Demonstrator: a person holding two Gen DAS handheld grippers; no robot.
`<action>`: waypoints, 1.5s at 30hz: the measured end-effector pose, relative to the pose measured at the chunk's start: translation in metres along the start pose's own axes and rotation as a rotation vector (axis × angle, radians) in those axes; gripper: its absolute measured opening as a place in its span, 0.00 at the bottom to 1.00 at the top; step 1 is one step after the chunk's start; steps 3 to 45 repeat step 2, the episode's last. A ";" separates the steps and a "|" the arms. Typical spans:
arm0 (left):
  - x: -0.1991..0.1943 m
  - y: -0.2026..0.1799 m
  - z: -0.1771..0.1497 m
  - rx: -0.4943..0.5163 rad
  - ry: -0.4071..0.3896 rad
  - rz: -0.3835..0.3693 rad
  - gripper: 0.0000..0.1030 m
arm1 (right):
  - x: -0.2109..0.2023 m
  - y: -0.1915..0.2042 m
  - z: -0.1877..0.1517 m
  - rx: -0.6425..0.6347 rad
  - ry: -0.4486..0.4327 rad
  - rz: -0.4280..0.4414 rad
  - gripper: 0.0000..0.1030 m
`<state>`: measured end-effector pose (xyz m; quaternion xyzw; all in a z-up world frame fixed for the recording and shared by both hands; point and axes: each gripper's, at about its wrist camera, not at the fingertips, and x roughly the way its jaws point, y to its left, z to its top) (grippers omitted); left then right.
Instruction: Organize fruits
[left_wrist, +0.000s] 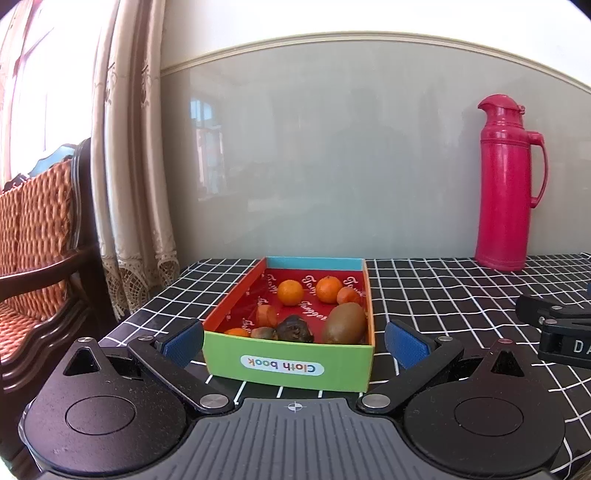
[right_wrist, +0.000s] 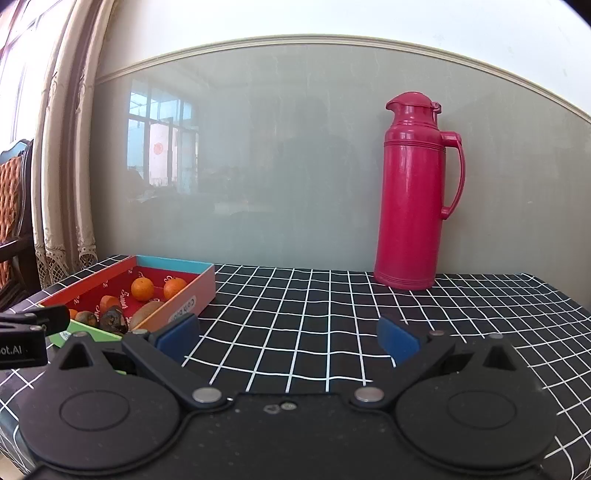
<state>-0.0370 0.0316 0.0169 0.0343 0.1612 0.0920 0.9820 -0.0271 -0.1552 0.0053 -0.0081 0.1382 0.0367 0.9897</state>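
A colourful cardboard box (left_wrist: 288, 365) with a green front wall and red lining sits on the checked tablecloth. Inside lie several small oranges (left_wrist: 290, 292), a brown kiwi (left_wrist: 344, 323) and a dark wrinkled fruit (left_wrist: 294, 328). My left gripper (left_wrist: 293, 341) is open, its blue pads on either side of the box's front end, low over the cloth. In the right wrist view the same box (right_wrist: 184, 295) lies at far left. My right gripper (right_wrist: 288, 336) is open over bare cloth, with nothing between its fingers.
A tall pink thermos jug (right_wrist: 413, 192) stands at the back by the grey wall panel. The black-and-white checked table (right_wrist: 314, 314) ends at the left by a lace curtain (left_wrist: 129, 184) and a wooden chair (left_wrist: 40, 240). The right gripper's body (left_wrist: 557, 328) shows at the left view's right edge.
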 end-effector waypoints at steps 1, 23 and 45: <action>0.000 -0.001 0.000 0.003 0.000 -0.002 1.00 | 0.000 0.000 0.000 0.000 0.000 0.001 1.00; 0.000 -0.001 0.000 0.004 0.000 -0.003 1.00 | 0.000 0.000 0.000 0.000 0.000 -0.001 1.00; 0.000 -0.001 0.000 0.004 0.000 -0.003 1.00 | 0.000 0.000 0.000 0.000 0.000 -0.001 1.00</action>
